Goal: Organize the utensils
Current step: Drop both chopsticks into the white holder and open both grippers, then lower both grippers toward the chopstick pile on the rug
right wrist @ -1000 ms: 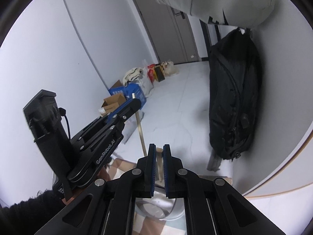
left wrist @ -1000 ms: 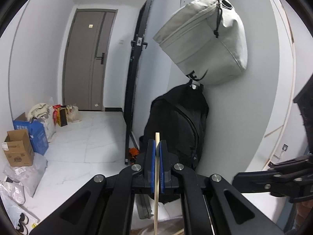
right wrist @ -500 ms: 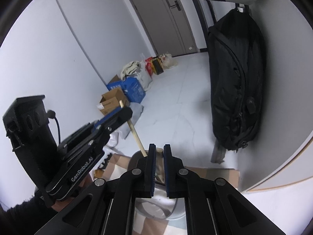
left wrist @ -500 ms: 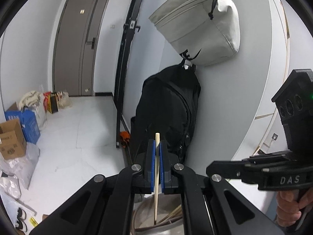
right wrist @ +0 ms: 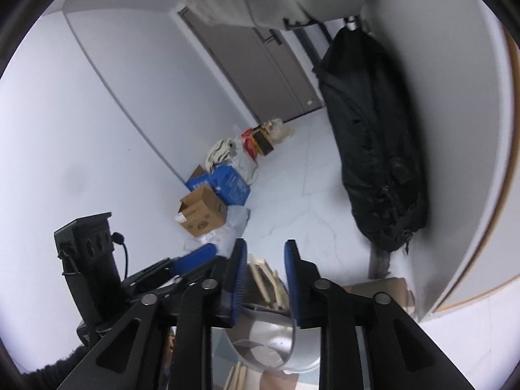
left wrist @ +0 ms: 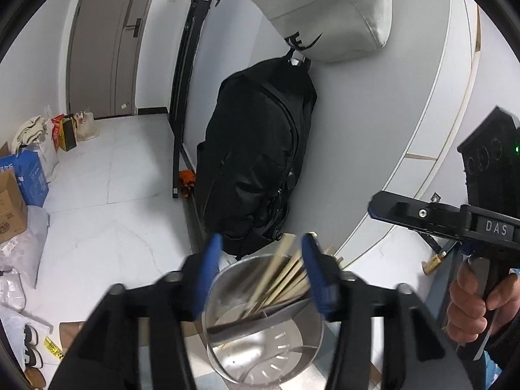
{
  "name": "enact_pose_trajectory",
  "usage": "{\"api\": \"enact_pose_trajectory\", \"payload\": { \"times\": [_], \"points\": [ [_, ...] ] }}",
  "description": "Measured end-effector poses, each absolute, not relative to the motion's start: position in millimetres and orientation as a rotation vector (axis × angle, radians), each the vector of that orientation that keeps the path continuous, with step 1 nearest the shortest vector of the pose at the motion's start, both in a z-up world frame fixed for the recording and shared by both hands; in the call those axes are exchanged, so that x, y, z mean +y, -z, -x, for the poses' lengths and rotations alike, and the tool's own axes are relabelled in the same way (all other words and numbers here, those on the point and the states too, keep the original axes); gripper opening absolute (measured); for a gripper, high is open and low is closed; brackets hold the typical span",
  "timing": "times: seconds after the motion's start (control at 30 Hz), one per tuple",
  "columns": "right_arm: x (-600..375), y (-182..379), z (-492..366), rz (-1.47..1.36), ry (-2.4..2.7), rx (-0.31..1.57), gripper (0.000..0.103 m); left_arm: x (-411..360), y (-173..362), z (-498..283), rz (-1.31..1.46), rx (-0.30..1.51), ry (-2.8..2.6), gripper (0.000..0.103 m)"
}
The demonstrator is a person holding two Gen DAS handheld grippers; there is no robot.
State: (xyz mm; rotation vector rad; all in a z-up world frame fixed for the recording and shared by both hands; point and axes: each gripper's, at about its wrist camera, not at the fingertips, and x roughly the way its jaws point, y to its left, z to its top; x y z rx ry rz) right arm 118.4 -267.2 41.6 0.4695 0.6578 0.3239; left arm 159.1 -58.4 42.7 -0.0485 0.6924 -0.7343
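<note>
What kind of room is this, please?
Probably the entrance hall of a home: a door at the far end, a black backpack and a grey bag hanging on the wall, and boxes and shoes on the tiled floor.

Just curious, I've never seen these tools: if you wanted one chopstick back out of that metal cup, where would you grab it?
I'd pinch a chopstick near its top end, where it sticks out past the rim of the cup, coming down from above. The chopsticks lean against the far-right side of the cup, so only their upper ends are free. The lower parts sit inside, crowded together behind the wall.
</note>
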Motion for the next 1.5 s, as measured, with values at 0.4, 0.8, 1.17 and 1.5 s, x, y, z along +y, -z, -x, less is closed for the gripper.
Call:
{"api": "enact_pose_trajectory", "payload": {
  "times": [0.4,0.8,1.17,1.5],
  "points": [
    [-263,-55,-61,-0.437,-0.299,0.584,0.065,-17,-60,-117,0.102,0.645,0.517,0.063],
    [-227,-55,-9,-0.35,-0.34,0.55,0.084,1,-70,-66,0.091,0.571,0.36,0.078],
    [-189,-24,17,-0.288,-0.393,0.604,0.096,32,-40,-31,0.15,0.59,0.278,0.085],
    [-161,15,17,-0.221,-0.385,0.7,0.098,58,6,-23,0.213,0.643,0.171,0.09]
  ]
}}
